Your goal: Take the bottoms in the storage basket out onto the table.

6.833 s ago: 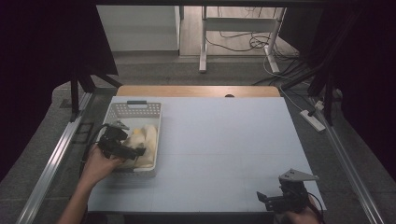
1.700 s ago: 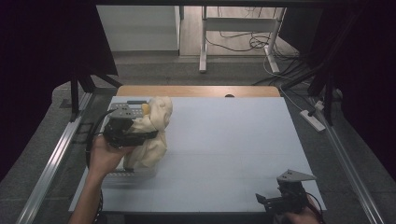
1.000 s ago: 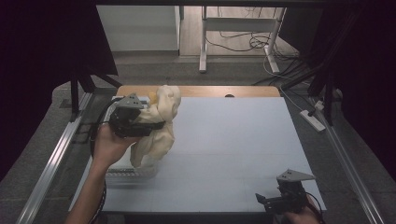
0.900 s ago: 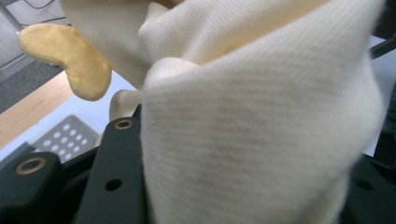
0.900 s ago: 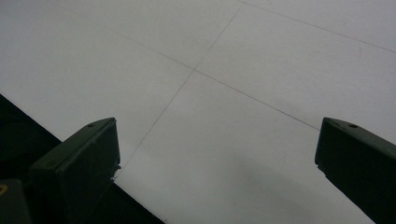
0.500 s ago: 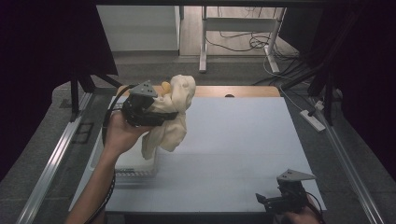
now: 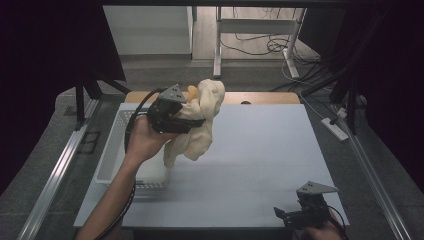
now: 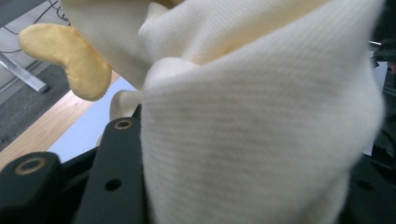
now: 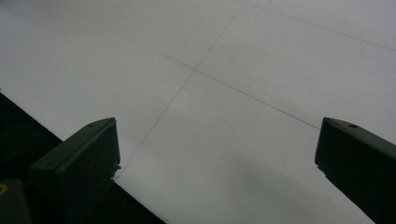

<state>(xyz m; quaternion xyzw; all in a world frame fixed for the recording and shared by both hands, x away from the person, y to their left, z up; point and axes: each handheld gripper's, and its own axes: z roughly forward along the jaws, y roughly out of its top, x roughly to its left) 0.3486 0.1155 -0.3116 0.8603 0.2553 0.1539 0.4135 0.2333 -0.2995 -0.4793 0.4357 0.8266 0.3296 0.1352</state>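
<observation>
A pale grey bench [image 7: 260,150] fills the frame, a white slotted basket [image 7: 114,150] standing at its left edge and now emptied of the cream knitted garment [image 7: 197,135] that lay bundled in it seconds earlier. The garment, with a yellow ear-shaped patch [image 7: 192,92] of soft fabric near its top, hangs in the air above the bench just right of the basket, its lower folds dangling free and clear of the rim. The left gripper [image 7: 172,112], jaws clenched on a thick fold of the knit, has carried it up and toward the middle of the bench over the last second or so; in the left gripper view the ribbed cloth [image 8: 261,130] bulges over the black jaws, the yellow patch [image 8: 65,58] beside it. At the near right corner the right gripper [image 7: 300,215] rests low with its jaws spread wide and nothing between them, the right gripper view showing bare bench [image 9: 224,84] ahead. With the garment out of the basket, the lift looks done; laying it on the open bench, probably with the idle gripper joining in, appears to come next.
</observation>
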